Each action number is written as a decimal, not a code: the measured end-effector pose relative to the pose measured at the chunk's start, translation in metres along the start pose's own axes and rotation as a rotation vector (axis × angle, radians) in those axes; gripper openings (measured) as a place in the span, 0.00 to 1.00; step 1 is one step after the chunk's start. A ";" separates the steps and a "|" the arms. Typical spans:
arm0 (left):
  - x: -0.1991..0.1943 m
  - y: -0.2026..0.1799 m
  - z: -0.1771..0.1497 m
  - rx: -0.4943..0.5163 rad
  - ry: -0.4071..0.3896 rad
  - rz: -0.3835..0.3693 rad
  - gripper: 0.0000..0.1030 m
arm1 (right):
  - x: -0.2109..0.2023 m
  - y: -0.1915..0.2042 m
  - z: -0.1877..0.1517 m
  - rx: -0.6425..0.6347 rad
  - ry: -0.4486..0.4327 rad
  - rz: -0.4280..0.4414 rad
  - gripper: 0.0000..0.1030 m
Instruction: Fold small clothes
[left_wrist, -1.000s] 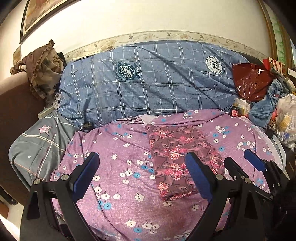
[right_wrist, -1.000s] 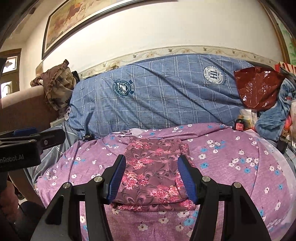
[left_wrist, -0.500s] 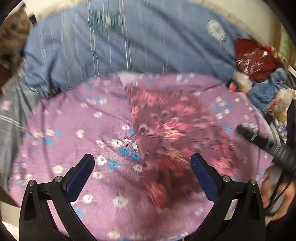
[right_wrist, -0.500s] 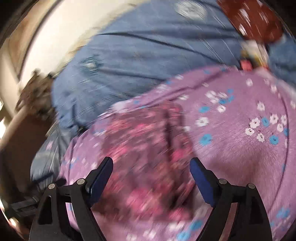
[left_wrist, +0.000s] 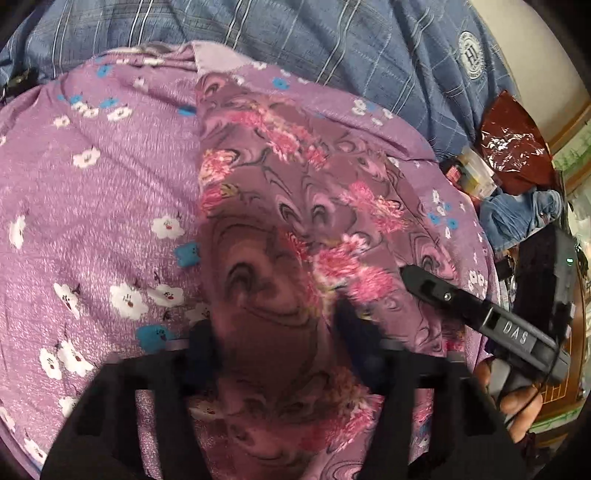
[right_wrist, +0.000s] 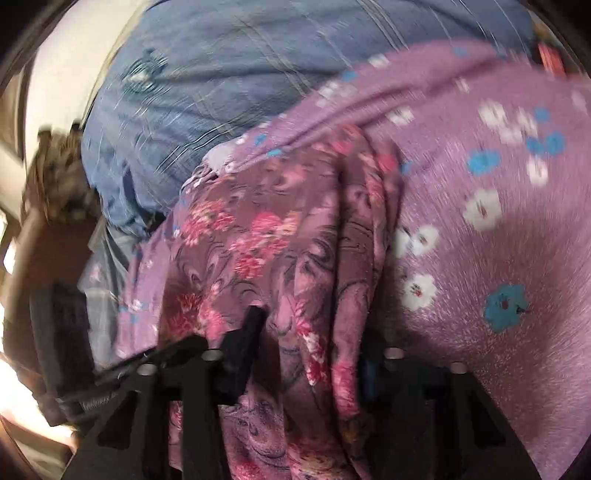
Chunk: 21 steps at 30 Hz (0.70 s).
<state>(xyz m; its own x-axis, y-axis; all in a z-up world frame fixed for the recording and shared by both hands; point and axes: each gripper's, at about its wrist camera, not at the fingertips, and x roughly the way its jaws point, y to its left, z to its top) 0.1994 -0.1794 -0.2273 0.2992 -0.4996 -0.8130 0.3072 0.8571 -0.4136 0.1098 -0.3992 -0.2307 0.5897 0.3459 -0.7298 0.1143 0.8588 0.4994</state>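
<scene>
A folded mauve garment with pink flowers (left_wrist: 295, 206) lies on a purple flowered sheet (left_wrist: 92, 192). My left gripper (left_wrist: 277, 350) is low over its near end, jaws either side of the cloth, which bulges between them. My right gripper (right_wrist: 310, 354) straddles the garment's near right edge (right_wrist: 288, 258), with the folded layers between its jaws. The right gripper also shows in the left wrist view (left_wrist: 480, 314), pressed onto the garment's right side. Both views are blurred near the fingers, so the grip is unclear.
A blue checked quilt (left_wrist: 332, 44) lies behind the sheet. A red plastic bag (left_wrist: 513, 144), blue cloth (left_wrist: 517, 218) and small items sit at the right. A brown sofa arm (right_wrist: 48, 240) with crumpled cloth is at the left.
Both grippers have dropped from above the bed down onto the folded garment. Their jaws were wide open and now stand closer together around the cloth.
</scene>
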 end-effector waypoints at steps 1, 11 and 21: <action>-0.005 -0.001 0.000 0.002 -0.015 -0.001 0.24 | -0.006 0.007 -0.001 -0.019 -0.024 -0.006 0.30; -0.089 0.033 -0.001 0.029 -0.185 0.115 0.22 | -0.036 0.112 -0.018 -0.227 -0.180 0.036 0.28; -0.100 0.075 -0.034 0.000 -0.191 0.505 0.70 | -0.006 0.120 -0.030 -0.194 -0.077 -0.127 0.54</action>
<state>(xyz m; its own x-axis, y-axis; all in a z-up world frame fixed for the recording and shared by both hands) 0.1618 -0.0611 -0.1906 0.5683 -0.0388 -0.8219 0.0823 0.9966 0.0098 0.0960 -0.2871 -0.1807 0.6407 0.2072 -0.7393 0.0399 0.9526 0.3016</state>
